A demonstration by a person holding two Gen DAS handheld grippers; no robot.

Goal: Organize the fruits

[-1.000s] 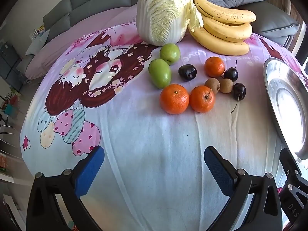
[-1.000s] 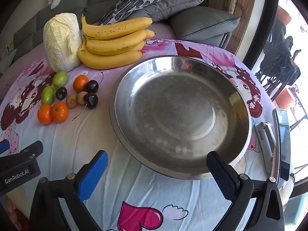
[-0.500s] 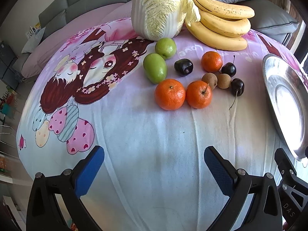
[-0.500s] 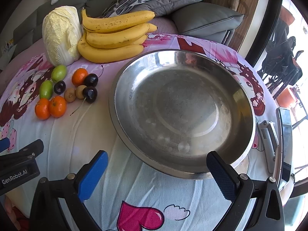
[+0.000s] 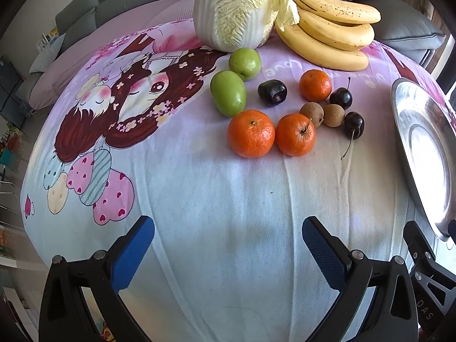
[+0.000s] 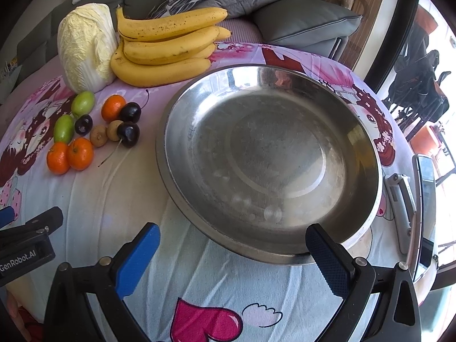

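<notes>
Small fruits lie in a cluster on the cartoon-print cloth: two oranges [image 5: 250, 133] in front, a third orange [image 5: 315, 85] behind, two green fruits [image 5: 228, 93], three dark cherries [image 5: 272, 92] and two brown longans [image 5: 312, 113]. A banana bunch [image 5: 327, 37] lies behind them. A large empty steel bowl [image 6: 270, 159] stands to their right. My left gripper [image 5: 228, 245] is open and empty, short of the oranges. My right gripper [image 6: 232, 253] is open and empty at the bowl's near rim.
A napa cabbage [image 5: 236, 8] stands behind the green fruits, next to the bananas. A phone on a metal holder [image 6: 421, 205] lies right of the bowl at the table edge. Sofa cushions [image 6: 302, 20] are behind the table.
Both grippers have moved a little forward toward the table; the fruits and the bowl look larger and nearer. Nothing was grasped or moved.
</notes>
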